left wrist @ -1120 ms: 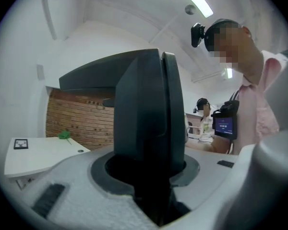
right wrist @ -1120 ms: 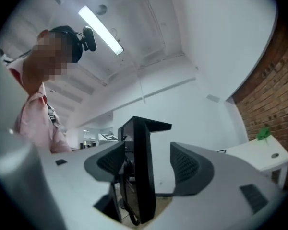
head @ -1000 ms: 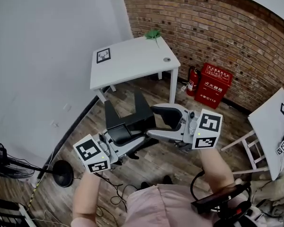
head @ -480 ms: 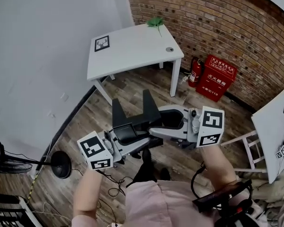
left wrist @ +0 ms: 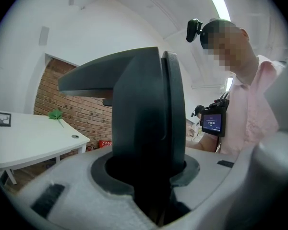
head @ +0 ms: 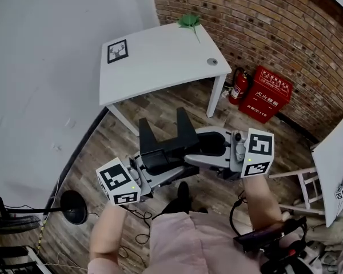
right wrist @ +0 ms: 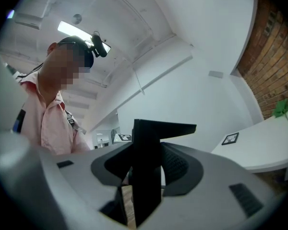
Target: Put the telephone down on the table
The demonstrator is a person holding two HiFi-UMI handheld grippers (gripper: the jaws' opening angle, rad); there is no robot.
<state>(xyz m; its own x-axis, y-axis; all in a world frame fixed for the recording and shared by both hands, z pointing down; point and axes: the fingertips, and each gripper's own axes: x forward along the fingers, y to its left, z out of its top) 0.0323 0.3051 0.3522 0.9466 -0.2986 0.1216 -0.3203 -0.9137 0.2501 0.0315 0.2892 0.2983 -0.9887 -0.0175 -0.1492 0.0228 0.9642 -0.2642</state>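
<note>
The telephone (head: 164, 146) is a black, angular set with two upright parts, held in the air over the wooden floor in the head view. My left gripper (head: 158, 170) grips its near left side, and my right gripper (head: 195, 148) grips its right side. In the left gripper view the black body (left wrist: 149, 109) fills the space between the pale jaws of the left gripper (left wrist: 149, 178). In the right gripper view a black edge of the telephone (right wrist: 146, 162) stands clamped in the right gripper (right wrist: 143, 188). The white table (head: 154, 61) lies ahead, apart from the phone.
On the table are a square marker (head: 118, 51), a green paper shape (head: 188, 20) and a small round cap (head: 211, 62). A fire extinguisher (head: 238, 87) and red box (head: 268, 93) stand by the brick wall. A fan base (head: 73, 205) stands at left and a second table (head: 336, 170) at right.
Both grippers have carried the telephone forward and slightly down toward the white table, which now looks nearer. Both grips look the same as before.
</note>
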